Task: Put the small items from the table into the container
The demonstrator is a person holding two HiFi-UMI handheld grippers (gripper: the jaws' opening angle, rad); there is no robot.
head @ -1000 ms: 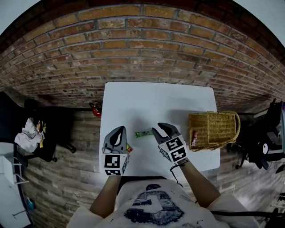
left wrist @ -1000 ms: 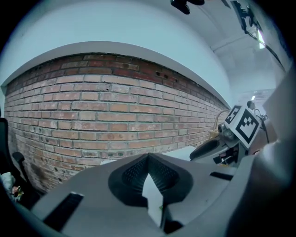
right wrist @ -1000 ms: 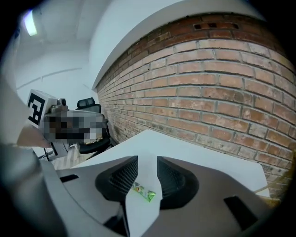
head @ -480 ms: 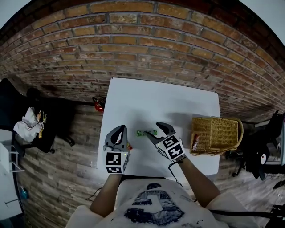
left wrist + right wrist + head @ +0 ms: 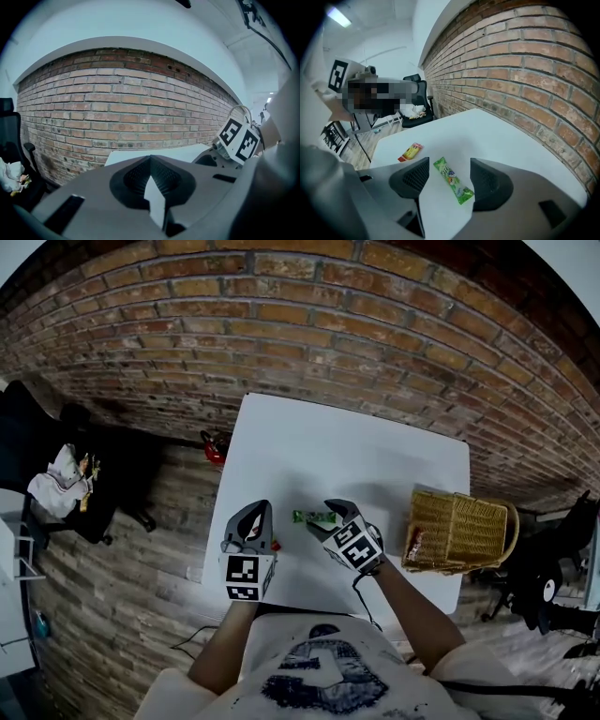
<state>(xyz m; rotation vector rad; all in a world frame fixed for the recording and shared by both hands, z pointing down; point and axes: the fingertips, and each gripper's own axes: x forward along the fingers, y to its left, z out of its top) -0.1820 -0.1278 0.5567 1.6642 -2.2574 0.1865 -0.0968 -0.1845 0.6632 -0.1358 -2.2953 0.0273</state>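
Note:
A green snack packet (image 5: 452, 180) lies flat on the white table (image 5: 347, 446). My right gripper (image 5: 449, 171) points down over it, and its jaws are opening. The packet (image 5: 314, 517) lies between the fingers with neither pad pressing on it. A red and yellow packet (image 5: 410, 152) lies farther left, beside my left gripper (image 5: 260, 510) near the table's front edge. In the left gripper view the left gripper (image 5: 150, 159) has its tips together and nothing between them. A wicker basket (image 5: 464, 502) stands at the table's right end with a red packet (image 5: 415, 542) inside.
A black office chair (image 5: 56, 512) with crumpled things on it stands left of the table. A red object (image 5: 214, 446) sits on the floor by the table's far left corner. A brick wall runs behind the table.
My right gripper has come down and forward onto the green packet and its jaws have spread wide around it. The left gripper has sunk a little.

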